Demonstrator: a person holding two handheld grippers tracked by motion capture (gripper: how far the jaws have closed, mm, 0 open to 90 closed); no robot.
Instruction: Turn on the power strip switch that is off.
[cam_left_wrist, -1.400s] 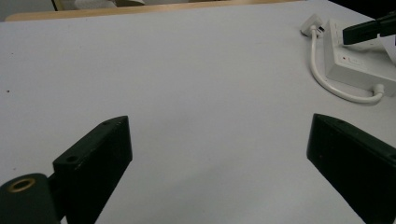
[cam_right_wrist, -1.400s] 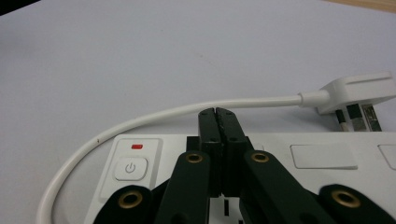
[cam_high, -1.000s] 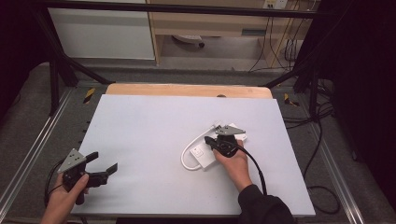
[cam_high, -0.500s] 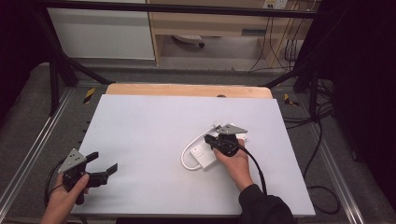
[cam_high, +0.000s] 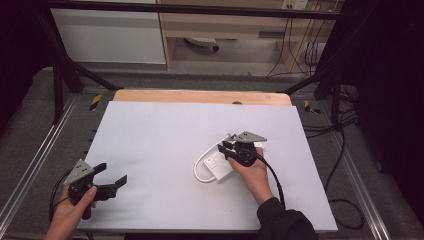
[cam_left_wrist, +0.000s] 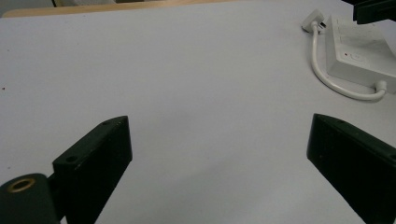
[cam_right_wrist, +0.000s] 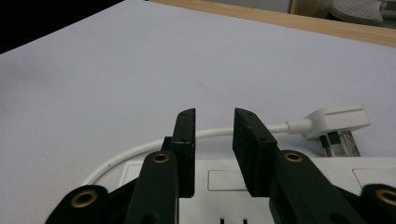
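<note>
High view: fixed above near table edge, facing forward and down, far off, taking in whole table (cam_high: 150, 135). Left gripper view: mounted low behind left gripper (cam_left_wrist: 219, 154), facing across bare surface toward power strip (cam_left_wrist: 359, 58) far ahead at right. Right gripper view: close above same power strip (cam_right_wrist: 224, 179), plug (cam_right_wrist: 336, 122) just ahead-right of right gripper (cam_right_wrist: 214, 140). Shared by all 3: strip and surrounding tabletop.

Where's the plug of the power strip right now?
In the right gripper view the plug lies flat on the white table, right of the hand-held gripper, just beyond the power strip.
</note>
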